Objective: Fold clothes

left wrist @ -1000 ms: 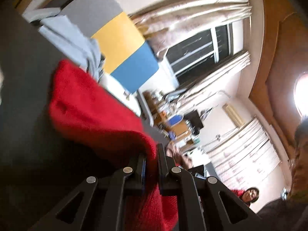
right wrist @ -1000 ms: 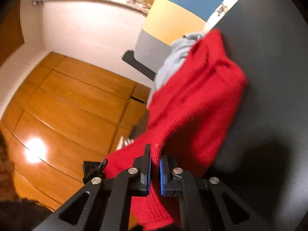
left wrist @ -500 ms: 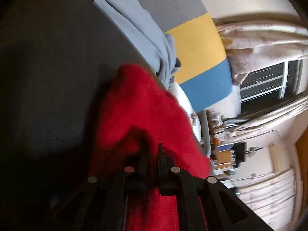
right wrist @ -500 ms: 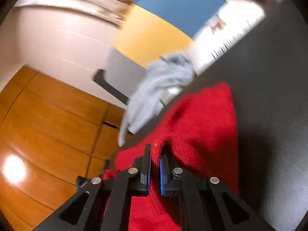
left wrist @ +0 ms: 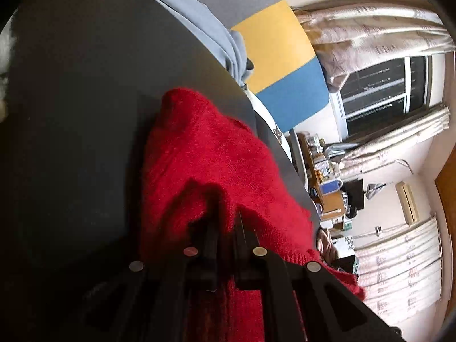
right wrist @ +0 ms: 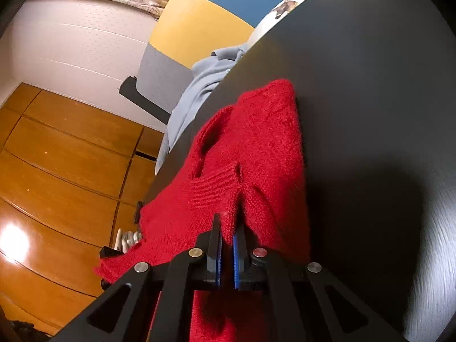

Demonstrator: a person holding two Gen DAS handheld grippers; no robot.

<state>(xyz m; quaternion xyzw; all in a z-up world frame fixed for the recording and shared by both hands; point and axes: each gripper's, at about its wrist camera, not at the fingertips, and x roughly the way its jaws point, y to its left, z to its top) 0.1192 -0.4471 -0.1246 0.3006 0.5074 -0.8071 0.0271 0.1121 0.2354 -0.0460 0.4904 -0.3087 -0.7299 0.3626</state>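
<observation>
both grippers pinch — red sweater

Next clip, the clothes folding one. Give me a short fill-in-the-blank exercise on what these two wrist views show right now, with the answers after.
1. Both hand-held grippers are shut on a knitted sweater whose colour is ____.
2. The sweater lies partly on a round table whose top is ____ in colour.
3. The pads of the right hand-held gripper are ____ in colour.
4. At the far edge of the table lies a second garment, coloured light ____.

Missing words: red; black; blue; blue
</observation>
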